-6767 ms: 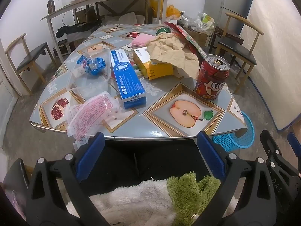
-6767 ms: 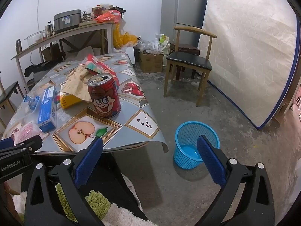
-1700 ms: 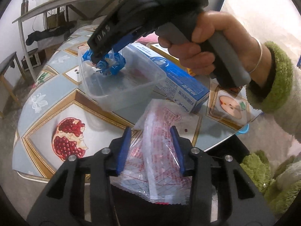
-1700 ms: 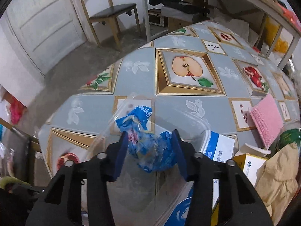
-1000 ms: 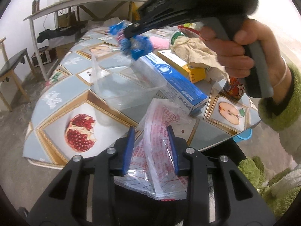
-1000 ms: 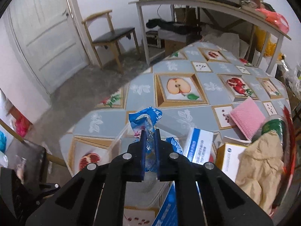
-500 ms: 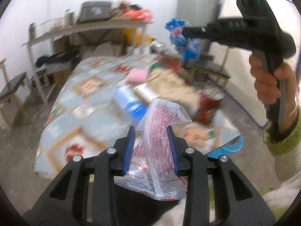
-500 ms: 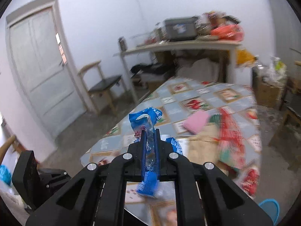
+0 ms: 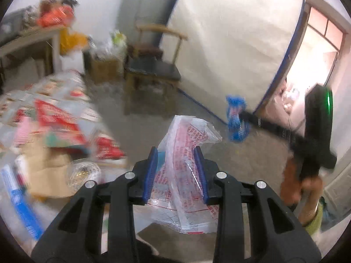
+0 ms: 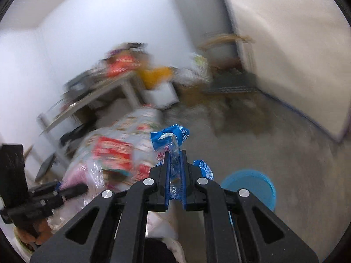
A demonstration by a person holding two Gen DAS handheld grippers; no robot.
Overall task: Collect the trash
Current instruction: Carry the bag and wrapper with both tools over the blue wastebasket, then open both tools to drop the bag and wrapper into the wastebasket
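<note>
Both hands have swung away from the table since half a second ago, and both views are now much blurred. Before, the left wrist camera looked along the table top; now the table (image 9: 54, 118) sits only at the left edge of that view, and the grey floor, a wooden chair (image 9: 153, 65) and a pale mattress (image 9: 230, 43) leaning on the wall fill the rest.

The left gripper (image 9: 176, 173) is closed on the clear plastic bag with red print (image 9: 186, 153), as in the earlier pictures. Its blue pads press the bag from both sides; the bag stands up between them and hangs down below them, over the floor.

The right gripper (image 10: 175, 171) holds the blue wrapper (image 10: 171, 138) with its jaws almost fully together. One crumpled end sticks up above the fingertips and another part shows just beside the right finger. In the left wrist view this wrapper (image 9: 237, 118) is now at the right, in front of the lower edge of the mattress, while half a second ago it was high up before the far wall. The person's right hand (image 9: 300, 186) grips the handle below it.

A blue basket (image 10: 258, 182) on the floor was at the picture's lower right edge before; now it lies just to the right of the right gripper's fingers, below the wrapper in the picture.
</note>
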